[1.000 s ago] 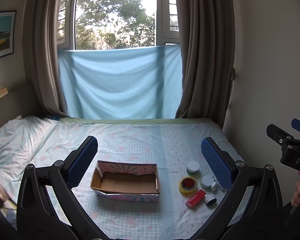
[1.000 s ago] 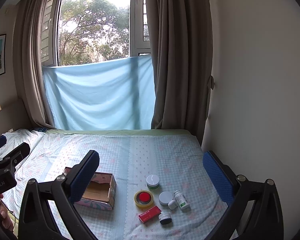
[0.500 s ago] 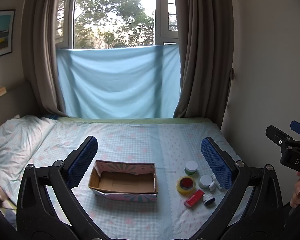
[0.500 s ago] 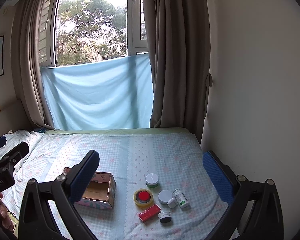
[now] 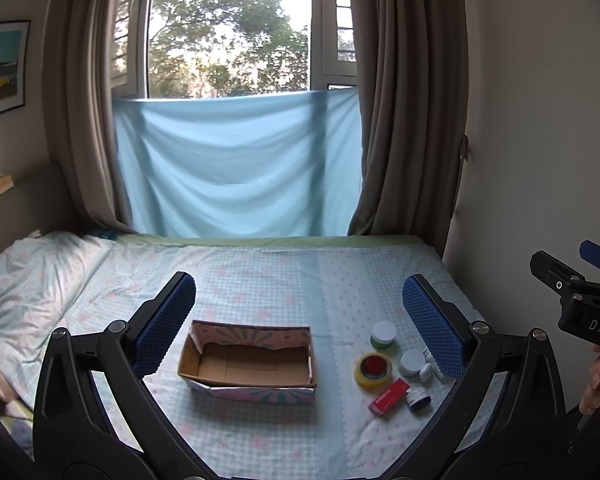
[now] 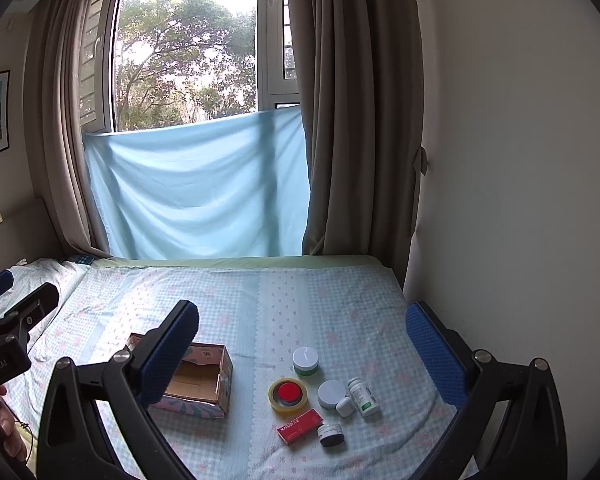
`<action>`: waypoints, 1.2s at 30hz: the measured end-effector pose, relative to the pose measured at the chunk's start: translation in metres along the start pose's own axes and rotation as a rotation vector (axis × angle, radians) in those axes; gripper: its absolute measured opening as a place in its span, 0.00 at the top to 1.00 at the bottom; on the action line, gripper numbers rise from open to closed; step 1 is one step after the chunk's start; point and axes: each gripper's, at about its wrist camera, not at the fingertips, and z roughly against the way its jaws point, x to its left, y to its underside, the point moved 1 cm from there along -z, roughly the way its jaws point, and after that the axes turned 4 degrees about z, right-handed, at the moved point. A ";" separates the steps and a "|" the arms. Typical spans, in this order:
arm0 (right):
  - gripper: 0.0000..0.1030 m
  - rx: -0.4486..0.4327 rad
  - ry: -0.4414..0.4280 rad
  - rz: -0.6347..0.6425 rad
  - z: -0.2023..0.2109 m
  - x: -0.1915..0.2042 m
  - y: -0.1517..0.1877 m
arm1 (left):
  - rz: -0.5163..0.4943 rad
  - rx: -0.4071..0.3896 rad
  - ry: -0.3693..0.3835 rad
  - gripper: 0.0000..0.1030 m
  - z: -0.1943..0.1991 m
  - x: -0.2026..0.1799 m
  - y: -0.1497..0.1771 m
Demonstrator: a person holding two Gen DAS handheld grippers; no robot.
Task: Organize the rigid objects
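An open, empty cardboard box (image 5: 250, 364) (image 6: 198, 380) lies on the bed. To its right is a cluster of small things: a yellow tape roll with a red centre (image 5: 373, 369) (image 6: 289, 395), a red carton (image 5: 389, 396) (image 6: 300, 426), a green jar with a white lid (image 5: 383, 334) (image 6: 305, 361), a white-lidded jar (image 6: 331, 394), a white pill bottle lying down (image 6: 363, 396) and a small dark jar (image 6: 331, 434). My left gripper (image 5: 300, 320) is open and empty, above the box. My right gripper (image 6: 304, 344) is open and empty, above the cluster.
The bed (image 5: 260, 272) has a light checked sheet, with a pillow (image 5: 24, 280) at the left. A wall (image 6: 520, 160) runs along the bed's right side. A window with brown curtains and a hung blue cloth (image 5: 236, 164) stands behind the bed.
Both views have shifted slightly; the box and the small things have not moved. Both grippers stay open.
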 end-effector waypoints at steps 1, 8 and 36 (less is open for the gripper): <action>0.00 0.000 -0.001 0.000 0.000 0.000 0.000 | -0.001 0.000 -0.001 0.00 0.000 0.000 0.000; 0.00 0.003 -0.005 0.002 -0.002 0.000 -0.002 | -0.002 0.008 0.004 0.00 -0.001 0.001 -0.001; 0.00 0.065 -0.004 0.013 -0.030 -0.014 -0.002 | -0.002 0.105 0.024 0.00 -0.046 -0.020 0.005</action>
